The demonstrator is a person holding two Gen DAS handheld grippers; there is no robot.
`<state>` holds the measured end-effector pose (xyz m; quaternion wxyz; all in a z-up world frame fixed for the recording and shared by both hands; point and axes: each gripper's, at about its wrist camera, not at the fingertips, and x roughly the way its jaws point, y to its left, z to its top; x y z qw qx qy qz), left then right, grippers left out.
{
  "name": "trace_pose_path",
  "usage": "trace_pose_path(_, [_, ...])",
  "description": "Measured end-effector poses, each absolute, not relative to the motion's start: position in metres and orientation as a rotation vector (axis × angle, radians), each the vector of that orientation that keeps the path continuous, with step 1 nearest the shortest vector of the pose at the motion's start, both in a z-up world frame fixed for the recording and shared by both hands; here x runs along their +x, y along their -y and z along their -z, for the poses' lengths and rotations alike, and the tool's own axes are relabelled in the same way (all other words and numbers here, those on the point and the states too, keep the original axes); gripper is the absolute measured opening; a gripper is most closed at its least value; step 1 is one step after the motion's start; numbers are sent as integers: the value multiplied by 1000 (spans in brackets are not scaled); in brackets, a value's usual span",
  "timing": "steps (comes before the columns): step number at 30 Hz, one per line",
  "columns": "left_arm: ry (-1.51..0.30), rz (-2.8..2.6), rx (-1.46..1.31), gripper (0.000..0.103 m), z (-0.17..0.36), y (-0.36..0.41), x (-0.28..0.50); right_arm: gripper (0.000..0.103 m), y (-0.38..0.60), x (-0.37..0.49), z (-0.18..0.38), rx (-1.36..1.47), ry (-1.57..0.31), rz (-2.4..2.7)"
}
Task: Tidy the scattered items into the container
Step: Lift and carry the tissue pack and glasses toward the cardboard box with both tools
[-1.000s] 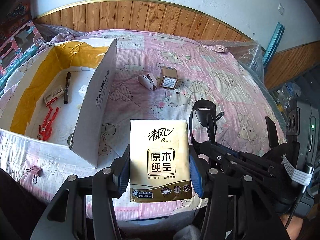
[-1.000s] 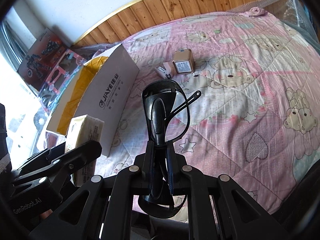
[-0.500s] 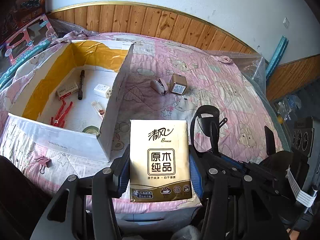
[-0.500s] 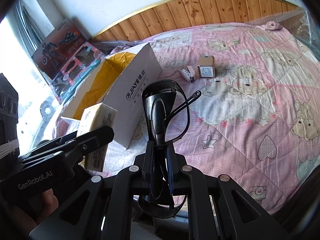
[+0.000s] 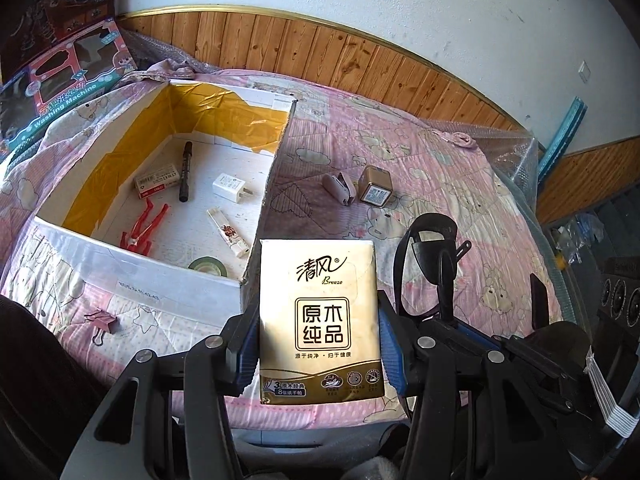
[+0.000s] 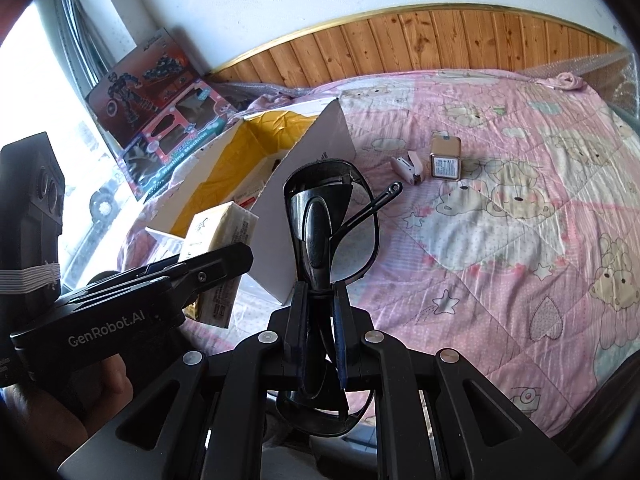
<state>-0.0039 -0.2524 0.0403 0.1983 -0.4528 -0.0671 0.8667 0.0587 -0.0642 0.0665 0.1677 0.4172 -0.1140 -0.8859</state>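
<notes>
My left gripper point(image 5: 318, 344) clamps a tissue pack point(image 5: 319, 320), my right gripper point(image 6: 320, 312) black sunglasses point(image 6: 328, 216), beside the cardboard box point(image 5: 132, 268).

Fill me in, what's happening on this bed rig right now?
A person is tidying a bed with two handheld tongs. The left tongs grip a tissue pack; the right tongs are clamped on black sunglasses. Both hang near the corner of the open cardboard box, which already holds a marker and a tape roll. A stapler, small tan box and binder clip remain on the quilt.
</notes>
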Motion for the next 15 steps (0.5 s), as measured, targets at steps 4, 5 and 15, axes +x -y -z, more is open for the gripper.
trace_pose_path(4, [215, -2436, -1259, 52, -43, 260, -7, 12, 72, 56, -72, 1174, 300, 2515])
trace_pose_path(5, [222, -2438, -1256, 52, -45, 263, -8, 12, 74, 55, -73, 1170, 294, 2514])
trace_pose_path(15, [293, -2471, -1231, 52, -54, 288, -20, 12, 94, 46, -95, 1104, 244, 2511])
